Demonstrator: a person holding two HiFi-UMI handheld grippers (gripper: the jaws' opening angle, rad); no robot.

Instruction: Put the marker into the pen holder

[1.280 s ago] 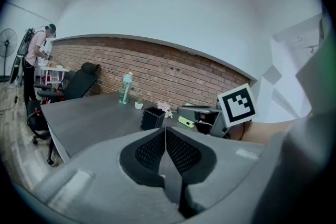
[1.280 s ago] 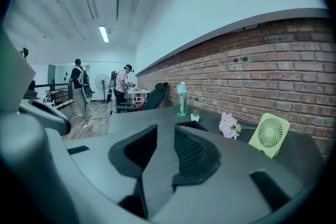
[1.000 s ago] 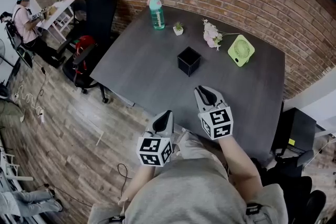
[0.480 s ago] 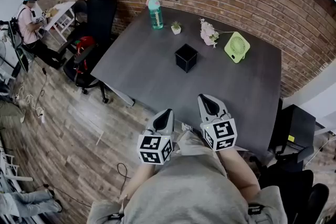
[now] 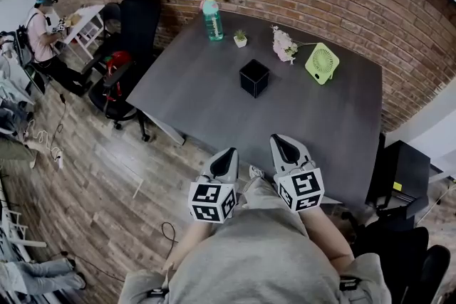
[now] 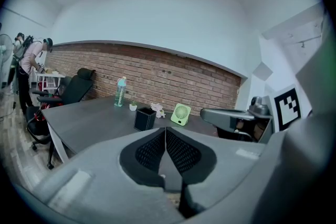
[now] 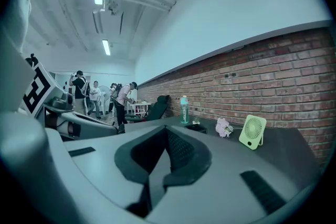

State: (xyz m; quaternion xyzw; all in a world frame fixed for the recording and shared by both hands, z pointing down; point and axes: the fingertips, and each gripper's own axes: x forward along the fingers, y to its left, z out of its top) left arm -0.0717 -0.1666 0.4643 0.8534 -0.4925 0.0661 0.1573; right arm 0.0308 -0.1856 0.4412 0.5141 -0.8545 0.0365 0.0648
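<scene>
Black pen holder (image 5: 254, 77); bottle (image 5: 212, 20) label illegible

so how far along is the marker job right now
Done: unclear. No marker shows on the table, and the inside of the pen holder can't be seen from here. In hand: nothing. The left gripper and right gripper are both shut and empty, held back by the table's near edge. Left: unless the marker is already in the pen holder, everything: finding it, gripping it, dropping it in.
</scene>
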